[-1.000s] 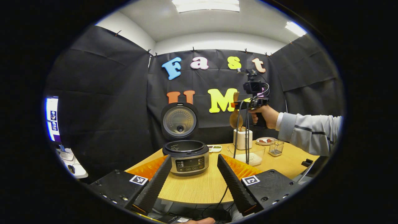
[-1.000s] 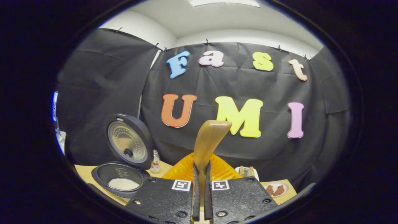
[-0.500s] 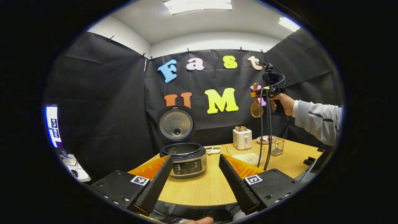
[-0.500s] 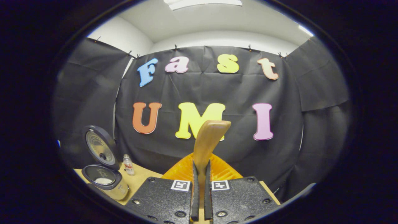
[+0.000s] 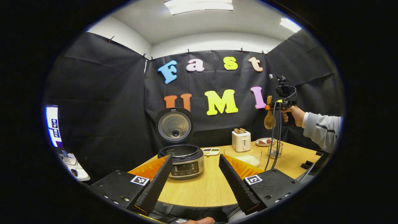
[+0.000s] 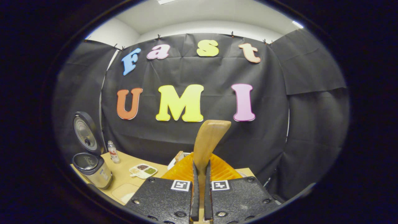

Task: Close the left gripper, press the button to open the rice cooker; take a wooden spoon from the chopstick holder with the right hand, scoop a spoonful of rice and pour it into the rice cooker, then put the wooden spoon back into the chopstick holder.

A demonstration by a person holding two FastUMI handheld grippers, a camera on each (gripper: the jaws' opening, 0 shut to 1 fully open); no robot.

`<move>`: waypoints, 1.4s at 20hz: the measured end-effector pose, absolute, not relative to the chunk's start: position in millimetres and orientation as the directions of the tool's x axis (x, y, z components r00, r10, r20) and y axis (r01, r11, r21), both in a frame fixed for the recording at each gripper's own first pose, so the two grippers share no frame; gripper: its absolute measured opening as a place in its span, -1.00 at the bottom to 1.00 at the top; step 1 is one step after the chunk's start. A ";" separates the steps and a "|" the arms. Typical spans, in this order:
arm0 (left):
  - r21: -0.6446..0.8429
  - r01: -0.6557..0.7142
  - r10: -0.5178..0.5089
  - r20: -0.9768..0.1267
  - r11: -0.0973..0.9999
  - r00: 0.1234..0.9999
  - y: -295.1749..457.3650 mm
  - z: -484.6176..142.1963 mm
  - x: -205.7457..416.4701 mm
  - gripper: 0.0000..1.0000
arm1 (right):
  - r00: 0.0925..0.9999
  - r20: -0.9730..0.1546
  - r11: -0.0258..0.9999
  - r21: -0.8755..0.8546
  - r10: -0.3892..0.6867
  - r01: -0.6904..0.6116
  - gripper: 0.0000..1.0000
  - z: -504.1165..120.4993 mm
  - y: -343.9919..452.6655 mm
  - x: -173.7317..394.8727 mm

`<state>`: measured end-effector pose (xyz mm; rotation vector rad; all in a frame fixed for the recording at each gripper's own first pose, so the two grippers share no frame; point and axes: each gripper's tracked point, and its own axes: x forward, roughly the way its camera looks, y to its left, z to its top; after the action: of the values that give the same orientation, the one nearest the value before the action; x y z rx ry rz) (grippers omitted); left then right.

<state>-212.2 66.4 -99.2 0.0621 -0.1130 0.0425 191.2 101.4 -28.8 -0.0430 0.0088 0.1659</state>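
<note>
Wooden spoon (image 5: 269, 119) now right, above holder (image 5: 275, 149).

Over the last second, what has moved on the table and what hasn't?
The right tool, shut on the wooden spoon, carried it rightward from over the toaster to above the wire chopstick holder. The rice cooker stays open; the left tool stays open.

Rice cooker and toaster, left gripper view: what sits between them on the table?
A small divided dish lies between the rice cooker and the toaster, toward the back of the table, as the left gripper view shows.
</note>
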 end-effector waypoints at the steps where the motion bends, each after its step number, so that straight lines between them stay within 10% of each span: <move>1: 0.059 -0.045 0.037 0.122 0.997 0.992 63.8 -96.8 -211.1 0.92 | 0.988 -0.026 0.988 -0.044 0.149 -0.150 -0.77 -38.4 94.0 192.1; 16: 0.038 -0.021 0.016 0.115 0.999 0.993 59.9 -123.4 -138.5 0.92 | 0.978 -0.148 0.988 0.049 0.150 -0.144 -0.63 -130.8 61.2 203.6; 19: -0.005 -0.076 0.076 0.120 0.997 0.990 75.4 -115.2 -128.7 0.92 | 0.985 -0.134 0.993 0.050 0.113 -0.107 0.19 -126.8 48.6 206.0; 23: -0.025 -0.044 0.046 0.108 0.999 0.993 67.5 -114.7 -110.7 0.92 | 0.991 -0.110 0.997 0.021 0.074 -0.072 0.76 -111.2 42.0 192.8; 28: -0.069 0.026 -0.022 0.061 0.997 0.998 64.6 -120.4 -80.0 0.92 | 0.983 -0.134 0.992 0.019 0.126 -0.125 0.87 -105.7 66.5 156.0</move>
<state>-80.0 64.6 -120.4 -0.0699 -0.0597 -0.0244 156.0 66.5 -105.7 0.0106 0.1350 0.1263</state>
